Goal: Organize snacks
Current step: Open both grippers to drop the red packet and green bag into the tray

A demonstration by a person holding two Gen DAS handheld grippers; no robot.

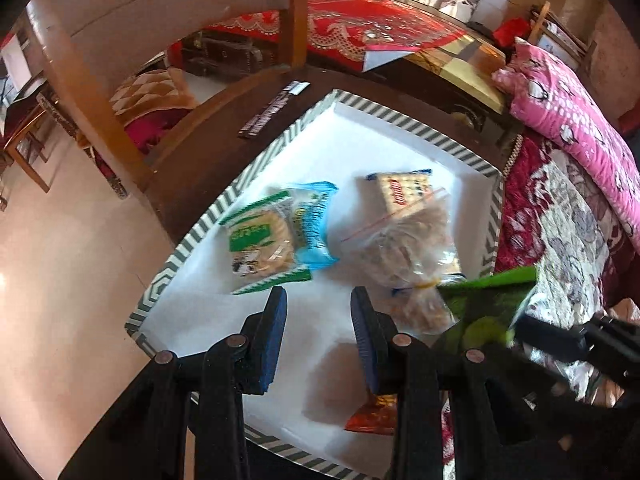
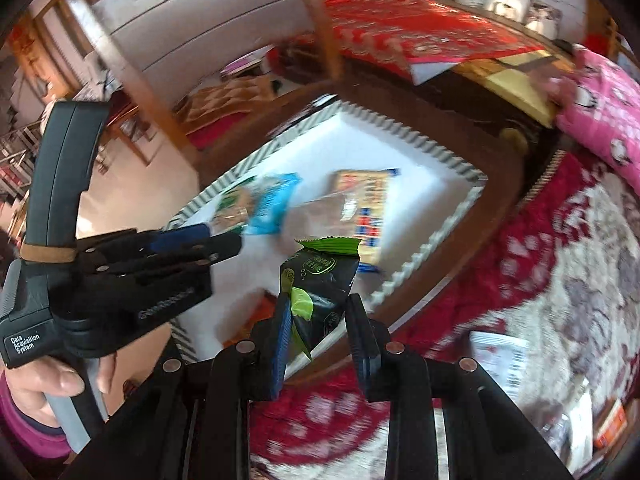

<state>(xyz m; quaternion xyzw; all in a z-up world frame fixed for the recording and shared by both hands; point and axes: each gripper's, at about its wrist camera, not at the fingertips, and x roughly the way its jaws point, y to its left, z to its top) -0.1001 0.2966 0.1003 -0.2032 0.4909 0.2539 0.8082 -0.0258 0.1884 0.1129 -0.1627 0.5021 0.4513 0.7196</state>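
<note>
The right claw (image 2: 318, 334) is gripping a black-and-green foil snack packet (image 2: 320, 280) over the near rim of the white striped-edged tray (image 1: 400, 120) sitting on the dark wooden worktop (image 1: 208, 160). The left claw (image 1: 318, 334) is hanging clenched, empty, above the tray's bare near floor; a wooden chair (image 1: 80, 92) is crowding the tray's far-left edge.

In the tray (image 1: 420, 124) on the bench (image 1: 208, 152), two cookie packs (image 1: 272, 236) lie left of a cracker pack (image 1: 404, 192) partly under a zip bag (image 1: 404, 248), with the bed (image 1: 560, 216) right
</note>
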